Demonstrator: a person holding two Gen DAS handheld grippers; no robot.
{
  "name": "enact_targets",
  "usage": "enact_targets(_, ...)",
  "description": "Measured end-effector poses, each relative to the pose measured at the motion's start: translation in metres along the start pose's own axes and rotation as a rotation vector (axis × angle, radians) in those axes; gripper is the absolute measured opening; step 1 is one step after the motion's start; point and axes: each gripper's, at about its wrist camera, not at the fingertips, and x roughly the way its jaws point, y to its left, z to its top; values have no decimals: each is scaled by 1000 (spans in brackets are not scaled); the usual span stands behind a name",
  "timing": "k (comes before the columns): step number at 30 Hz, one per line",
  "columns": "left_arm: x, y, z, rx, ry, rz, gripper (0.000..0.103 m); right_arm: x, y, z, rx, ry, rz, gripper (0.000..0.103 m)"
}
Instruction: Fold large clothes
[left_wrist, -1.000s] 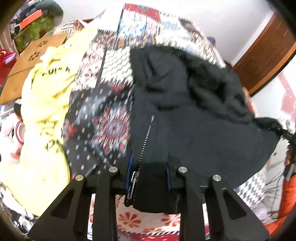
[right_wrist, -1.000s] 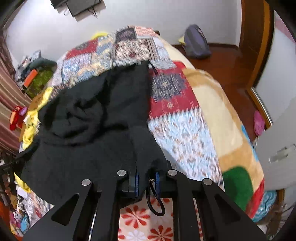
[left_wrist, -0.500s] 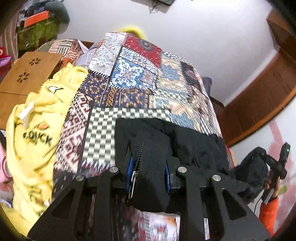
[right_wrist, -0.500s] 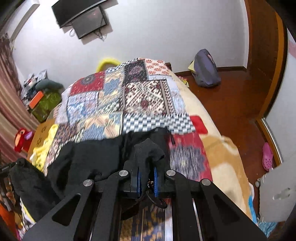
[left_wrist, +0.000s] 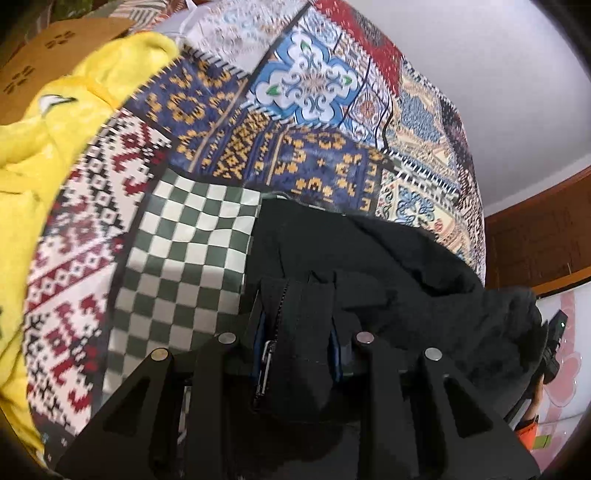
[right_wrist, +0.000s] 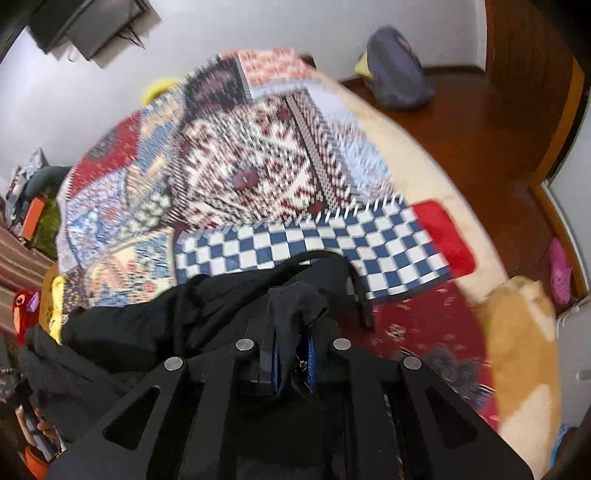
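I clench both grippers, left gripper (left_wrist: 297, 332) and right gripper (right_wrist: 291, 354), on the black jacket's (left_wrist: 388, 266) hem, lower centre of frame, to fold it over the patchwork quilt (left_wrist: 207, 110).

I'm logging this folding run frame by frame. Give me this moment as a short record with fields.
garment: black zip jacket, bunched on the patchwork quilt
left gripper: shut on the jacket's zipper edge
right gripper: shut on another edge of the jacket
beside it: yellow garment, left on the quilt
fold: not finished
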Motion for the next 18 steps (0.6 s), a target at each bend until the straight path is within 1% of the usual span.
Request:
enact_targets(2, 7, 1, 2, 22, 17, -4, 28, 16, 0, 1, -3, 26, 4, 12)
enact_targets(3, 9, 0, 3, 28, 29, -9, 29, 18, 1, 0, -7, 33, 6, 12)
enact_targets(4, 8, 1, 4, 27, 37, -14, 29, 19, 2, 0, -16, 42, 8, 15)
enact_targets(5, 6, 2, 6, 21, 44, -21, 29, 18, 4, 0, -29, 46, 3, 15)
enact_targets(7, -2, 2, 8, 20, 48, -29, 29, 13, 5, 2, -37, 59, -19, 17)
enact_targets(10, -22, -4, 12, 47, 31, -15, 30, -10, 4, 7, -31, 68, -35, 21)
enact_targets(12, -39, -12, 12, 82, 14, 9, 31, -31, 5, 8, -43, 32, -44, 24)
enact_targets(14, -55, -20, 10, 121, -4, 33, 32, -54, 7, 8, -67, -6, -66, 35)
enact_targets(15, -63, -23, 8, 137, -9, 44, 32, -63, 8, 8, -81, -19, -78, 38)
enact_targets(16, -70, -26, 6, 147, -14, 50, 34, -76, 10, 7, -99, -39, -79, 46)
enact_targets(17, -77, -29, 5, 157, -20, 57, 36, -86, 12, 5, -112, -59, -73, 50)
enact_targets(18, -84, -32, 3, 170, -36, 73, 45, -96, 14, 3, -124, -83, -69, 51)
